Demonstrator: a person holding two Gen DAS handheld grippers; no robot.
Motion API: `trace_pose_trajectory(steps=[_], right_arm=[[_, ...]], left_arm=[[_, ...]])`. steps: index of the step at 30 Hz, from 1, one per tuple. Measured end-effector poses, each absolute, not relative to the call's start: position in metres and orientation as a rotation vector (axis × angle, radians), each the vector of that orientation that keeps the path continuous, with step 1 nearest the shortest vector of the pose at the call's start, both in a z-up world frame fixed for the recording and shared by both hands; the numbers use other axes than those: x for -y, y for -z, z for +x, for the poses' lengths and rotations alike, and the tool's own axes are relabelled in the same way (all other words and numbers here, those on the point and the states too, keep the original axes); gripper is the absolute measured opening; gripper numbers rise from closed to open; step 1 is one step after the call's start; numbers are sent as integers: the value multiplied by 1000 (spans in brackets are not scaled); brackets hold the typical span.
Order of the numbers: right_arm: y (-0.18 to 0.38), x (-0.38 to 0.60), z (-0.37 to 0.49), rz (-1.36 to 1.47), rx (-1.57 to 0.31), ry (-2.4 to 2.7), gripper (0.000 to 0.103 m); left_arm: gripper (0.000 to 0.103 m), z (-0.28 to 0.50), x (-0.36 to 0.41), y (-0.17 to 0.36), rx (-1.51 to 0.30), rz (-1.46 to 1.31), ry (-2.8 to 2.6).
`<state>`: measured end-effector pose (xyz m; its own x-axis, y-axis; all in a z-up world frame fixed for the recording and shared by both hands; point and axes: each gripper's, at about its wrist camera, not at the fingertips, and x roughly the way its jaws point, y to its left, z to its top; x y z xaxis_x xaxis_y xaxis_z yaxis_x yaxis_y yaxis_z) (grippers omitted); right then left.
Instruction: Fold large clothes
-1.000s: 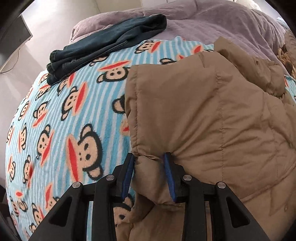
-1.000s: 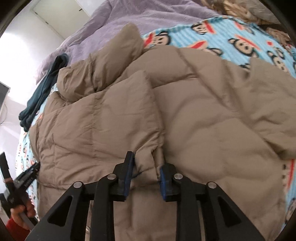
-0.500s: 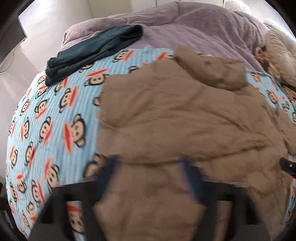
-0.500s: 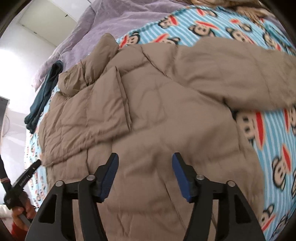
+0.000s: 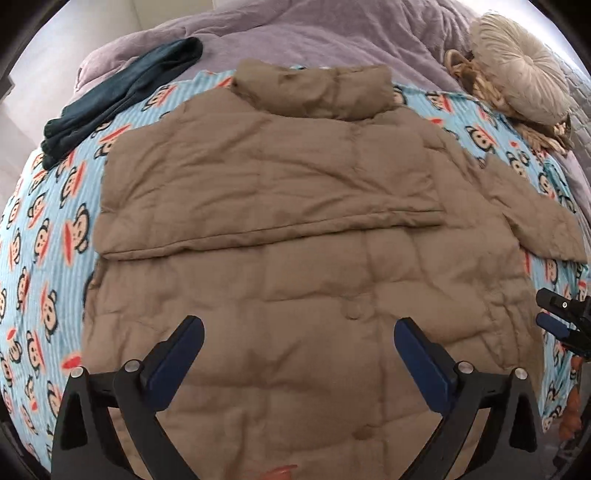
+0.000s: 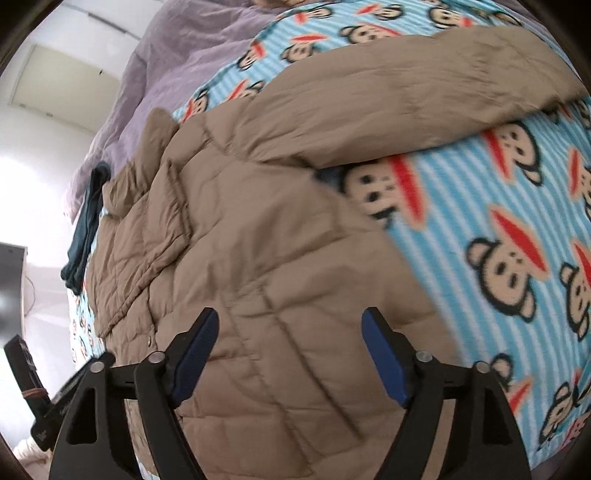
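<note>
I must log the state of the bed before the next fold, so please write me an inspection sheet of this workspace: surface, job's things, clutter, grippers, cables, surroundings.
Surface: bed with a blue striped monkey-print blanket over a purple duvet.
Job's things: tan puffer jacket lying flat, collar at the far side; one sleeve folded across the body, the other sleeve still spread out to the side.
Clutter: folded dark blue jeans at the far left; round cream cushion at the far right.
Grippers: left gripper and right gripper both above the jacket, jaws opening, nothing between them.
Cables: nothing seen.
Surroundings: white wall and a dark screen beside the bed.
</note>
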<state>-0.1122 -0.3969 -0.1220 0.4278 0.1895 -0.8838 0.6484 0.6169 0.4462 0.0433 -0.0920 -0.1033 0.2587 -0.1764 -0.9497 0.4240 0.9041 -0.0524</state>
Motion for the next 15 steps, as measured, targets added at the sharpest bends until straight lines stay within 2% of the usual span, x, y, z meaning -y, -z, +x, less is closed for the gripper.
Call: trace_pose_trajectory(steps=[4, 5, 6, 7, 15], right_arm=[[124, 417, -126, 917, -1094, 364, 87], [125, 423, -129, 923, -1083, 370, 90], [126, 428, -132, 931, -1074, 374, 101], [128, 434, -135, 945, -1064, 380, 103], [141, 490, -153, 1045, -990, 458, 103]], left_arm=[[103, 36, 108, 104, -1257, 257, 419], [103, 33, 113, 105, -1263, 262, 422], [103, 31, 119, 106, -1265, 273, 423], [103, 29, 123, 107, -1262, 281, 419], [103, 21, 149, 120, -1289, 306, 450]])
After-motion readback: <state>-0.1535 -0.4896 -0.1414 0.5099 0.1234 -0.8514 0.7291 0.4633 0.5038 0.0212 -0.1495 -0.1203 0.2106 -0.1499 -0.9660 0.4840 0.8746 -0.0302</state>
